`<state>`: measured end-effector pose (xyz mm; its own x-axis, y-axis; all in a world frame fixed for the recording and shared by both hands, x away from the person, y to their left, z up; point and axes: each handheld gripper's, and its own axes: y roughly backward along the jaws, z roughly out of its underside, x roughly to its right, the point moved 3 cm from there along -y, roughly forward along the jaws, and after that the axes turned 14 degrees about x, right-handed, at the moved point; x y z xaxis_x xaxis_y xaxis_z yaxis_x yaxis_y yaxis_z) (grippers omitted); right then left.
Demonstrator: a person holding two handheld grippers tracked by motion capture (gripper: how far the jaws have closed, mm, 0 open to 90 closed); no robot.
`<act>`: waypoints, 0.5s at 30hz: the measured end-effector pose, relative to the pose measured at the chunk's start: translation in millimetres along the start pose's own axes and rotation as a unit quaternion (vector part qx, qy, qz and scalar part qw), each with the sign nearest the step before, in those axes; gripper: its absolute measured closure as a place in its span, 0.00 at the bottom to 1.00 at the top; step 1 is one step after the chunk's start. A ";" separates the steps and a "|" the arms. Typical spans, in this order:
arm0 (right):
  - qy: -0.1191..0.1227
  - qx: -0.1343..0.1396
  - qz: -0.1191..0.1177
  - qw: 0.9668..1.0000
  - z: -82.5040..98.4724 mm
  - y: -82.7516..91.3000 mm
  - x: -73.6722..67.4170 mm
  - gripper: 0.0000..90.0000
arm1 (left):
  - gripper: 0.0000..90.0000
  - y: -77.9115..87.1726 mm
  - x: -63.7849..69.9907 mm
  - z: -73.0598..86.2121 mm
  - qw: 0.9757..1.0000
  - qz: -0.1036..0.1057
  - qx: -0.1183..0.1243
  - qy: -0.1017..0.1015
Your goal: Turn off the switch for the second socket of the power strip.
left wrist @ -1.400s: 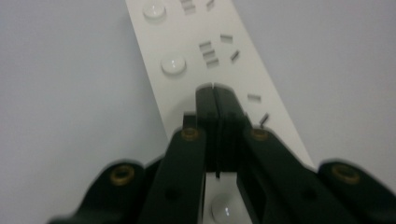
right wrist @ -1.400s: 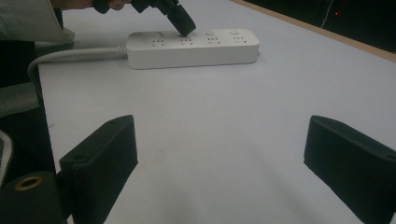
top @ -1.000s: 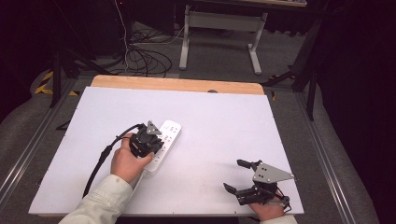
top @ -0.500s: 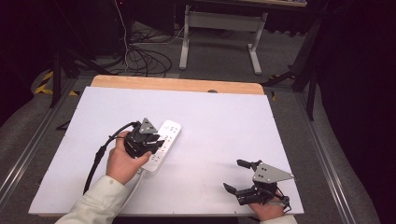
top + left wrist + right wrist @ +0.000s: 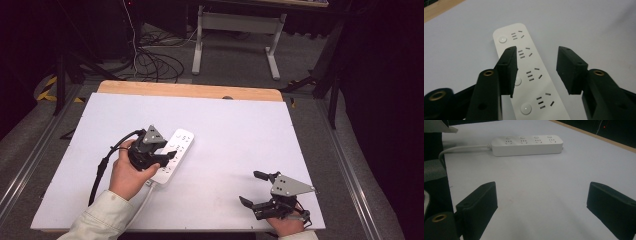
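A: High view. Report tool positions.

B: The left gripper (image 5: pixel 167 152) sits over the near half of a white power strip (image 5: pixel 179 145), which lies at an angle on the white table top (image 5: pixel 240 135), left of centre. The left hand (image 5: pixel 129 170) holds the gripper body; a black cable (image 5: pixel 102 165) trails back toward the table's near edge. The right gripper (image 5: pixel 254 187) rests near the near right corner, well apart from the strip, with its grey three-cornered plate (image 5: pixel 290 185) on top.

A: Left gripper view. Jaw state?

B: Released. The two black jaws stand apart, one on each side of the power strip (image 5: pixel 531 72), which runs between them. Whether either jaw touches it cannot be told. Four socket groups and round buttons show on the strip's face.

A: Right gripper view?

B: Released as well; the jaws are spread wide over bare table top (image 5: pixel 544 185). The power strip (image 5: pixel 526 145) lies farther off, its white cord (image 5: pixel 464 148) leaving its left end.
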<state>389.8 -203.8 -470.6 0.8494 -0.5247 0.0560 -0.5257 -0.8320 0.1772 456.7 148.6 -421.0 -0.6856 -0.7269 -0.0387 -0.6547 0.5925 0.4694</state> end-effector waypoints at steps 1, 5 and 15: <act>0.001 0.000 0.000 1.000 0.1 -0.1 0.0 0.11 | 0.51 1.9 0.3 -1.5 1.000 0.000 0.004 -0.003; -0.001 0.001 0.002 1.000 -0.1 0.2 0.0 0.11 | 0.33 11.7 6.8 -7.5 1.000 -0.002 0.011 -0.019; 0.001 0.000 0.001 1.000 -0.2 0.1 -0.4 0.11 | 0.19 41.9 19.2 -13.2 0.998 0.002 0.044 -0.047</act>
<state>389.3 -203.6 -470.4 0.8485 -0.5260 0.0578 -0.5273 -0.8311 0.1768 420.2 154.9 -390.4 -0.7117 -0.6920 -0.1213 -0.6752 0.6260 0.3902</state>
